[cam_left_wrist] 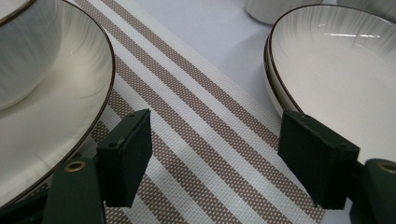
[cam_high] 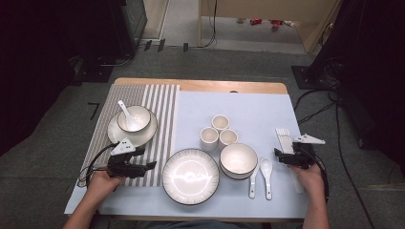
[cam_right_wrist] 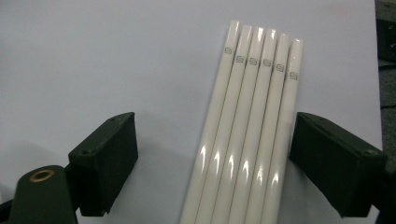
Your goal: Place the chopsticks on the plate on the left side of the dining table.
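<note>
Jaws of the right gripper [cam_right_wrist: 212, 163] stand open over a row of white chopsticks [cam_right_wrist: 247, 135], and no pad presses on them; the right pad is just beside the outermost stick. Jaws of the left gripper [cam_left_wrist: 215, 158] are open too, with nothing between them except the striped placemat [cam_left_wrist: 201, 140], and they sit between the plate with a bowl [cam_left_wrist: 70, 102] on one side and the large empty plate [cam_left_wrist: 336, 79] on the other.

The chopsticks lie side by side, touching, on the pale blue mat [cam_high: 248, 109] near the right edge of the bench [cam_high: 200, 85], just beside the right gripper in the high view. I judge them to be light, stiff and smooth, with a glossy surface, so they will probably slip or roll between the pads. Because they are thin and lie flat, one stick is hard to separate from its neighbours. It seems better to take hold across the shaft of the outermost stick, or of a pair, near the middle, so that it stays balanced.

Counted: six chopsticks in the right gripper view. In the high view I count three small cups [cam_high: 219, 132], two loose white spoons [cam_high: 265, 168] beside the empty bowl [cam_high: 238, 160], one more spoon [cam_high: 125, 110] inside the bowl on the placemat, two bowls and two plates in all.
</note>
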Demonstrator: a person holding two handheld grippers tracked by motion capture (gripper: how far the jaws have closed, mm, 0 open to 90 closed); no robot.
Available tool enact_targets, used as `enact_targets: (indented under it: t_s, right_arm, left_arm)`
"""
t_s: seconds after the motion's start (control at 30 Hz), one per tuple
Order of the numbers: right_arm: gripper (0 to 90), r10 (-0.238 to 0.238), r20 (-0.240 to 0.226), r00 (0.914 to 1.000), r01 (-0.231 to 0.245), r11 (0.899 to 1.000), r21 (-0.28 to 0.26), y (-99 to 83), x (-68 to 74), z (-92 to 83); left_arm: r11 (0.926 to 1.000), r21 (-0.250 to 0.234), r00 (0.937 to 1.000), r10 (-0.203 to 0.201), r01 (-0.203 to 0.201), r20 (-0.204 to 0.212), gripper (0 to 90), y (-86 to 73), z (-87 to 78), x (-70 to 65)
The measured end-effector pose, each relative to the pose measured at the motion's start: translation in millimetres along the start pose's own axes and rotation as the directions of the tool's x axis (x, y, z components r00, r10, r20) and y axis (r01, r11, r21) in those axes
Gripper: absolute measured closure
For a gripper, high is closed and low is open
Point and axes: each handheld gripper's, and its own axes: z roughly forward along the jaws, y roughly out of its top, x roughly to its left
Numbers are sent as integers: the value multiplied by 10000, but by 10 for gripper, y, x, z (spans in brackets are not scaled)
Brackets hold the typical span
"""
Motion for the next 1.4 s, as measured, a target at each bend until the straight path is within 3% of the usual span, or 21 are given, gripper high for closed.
enact_targets:
  t_s: [0.33,0.77,1.0,1.27,1.4]
  right_arm:
    - [145,-9,-7,10000,9,10000,-10,0,-2,1]
    - [145,-7,-8,10000,7,10000,-11,0,-2,1]
    - [145,-3,10,10000,3,10000,-3,0,1,-1]
    - [144,-15,20,10000,15,10000,-3,0,2,0]
    - [144,-10,13,10000,10,10000,1,0,1,1]
  left_arm:
    - [9998,134,9998,-114,112,131,267,-66,16,-20]
    - [9988,476,9999,-115,119,-89,271,-112,97,-11]
    - [9966,806,9996,181,-162,-229,272,-142,154,-36]
    - [9941,845,9967,713,-679,-378,272,-175,193,-51]
    - [9944,790,9964,743,-709,-417,272,-184,196,-48]
